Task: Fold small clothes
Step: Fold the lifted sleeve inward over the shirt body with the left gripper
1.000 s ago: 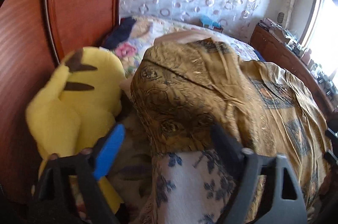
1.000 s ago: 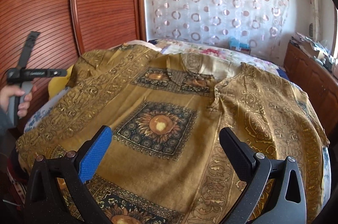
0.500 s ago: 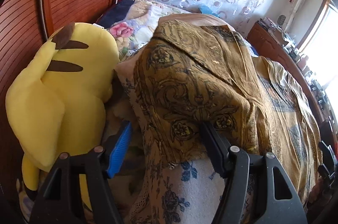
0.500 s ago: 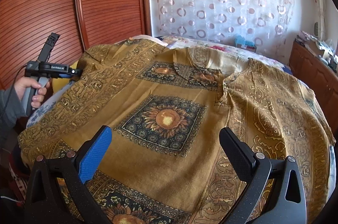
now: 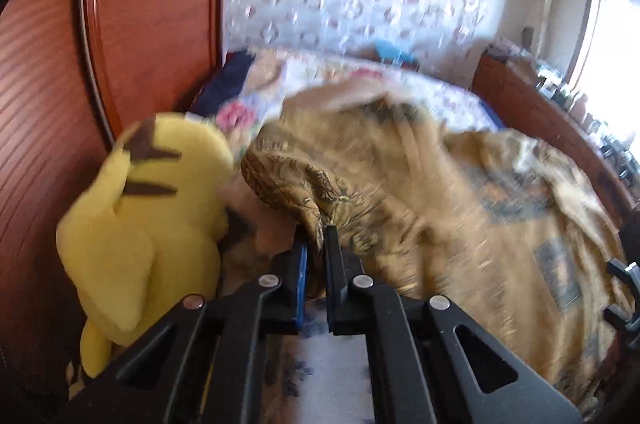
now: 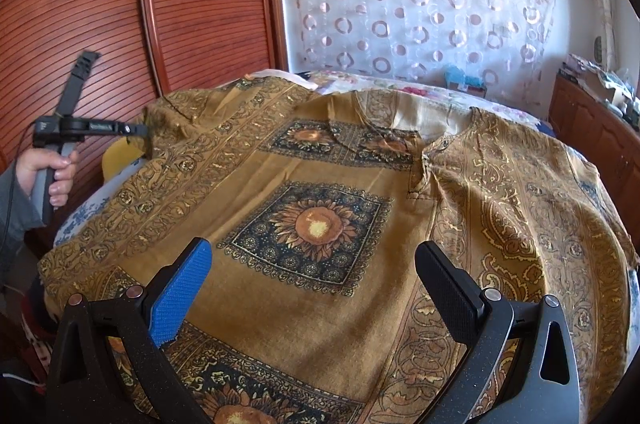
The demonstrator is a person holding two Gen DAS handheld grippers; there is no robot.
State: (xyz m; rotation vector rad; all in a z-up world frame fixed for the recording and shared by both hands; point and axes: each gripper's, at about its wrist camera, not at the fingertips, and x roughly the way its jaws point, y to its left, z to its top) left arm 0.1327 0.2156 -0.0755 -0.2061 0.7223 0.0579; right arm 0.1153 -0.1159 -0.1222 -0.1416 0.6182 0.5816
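Note:
A mustard-gold shirt (image 6: 320,176) with dark sunflower squares lies spread face up across the bed. My left gripper (image 5: 316,244) is shut on the shirt's left sleeve edge (image 5: 312,192) and holds it bunched and slightly raised. In the right wrist view the left gripper (image 6: 140,130) shows at the far left, held by a hand, pinching the sleeve. My right gripper (image 6: 312,276) is open and empty, hovering over the shirt's lower front, above the hem.
A yellow plush toy (image 5: 148,208) sits beside the sleeve against the red wooden wardrobe doors (image 6: 180,4). A floral blanket (image 5: 320,384) lies under the shirt. A wooden dresser (image 6: 592,120) stands at the right. A circle-patterned curtain (image 6: 420,4) hangs behind.
My left gripper has closed on the sleeve edge, which was lying between its open jaws before, and the cloth is bunched. The right gripper has barely moved.

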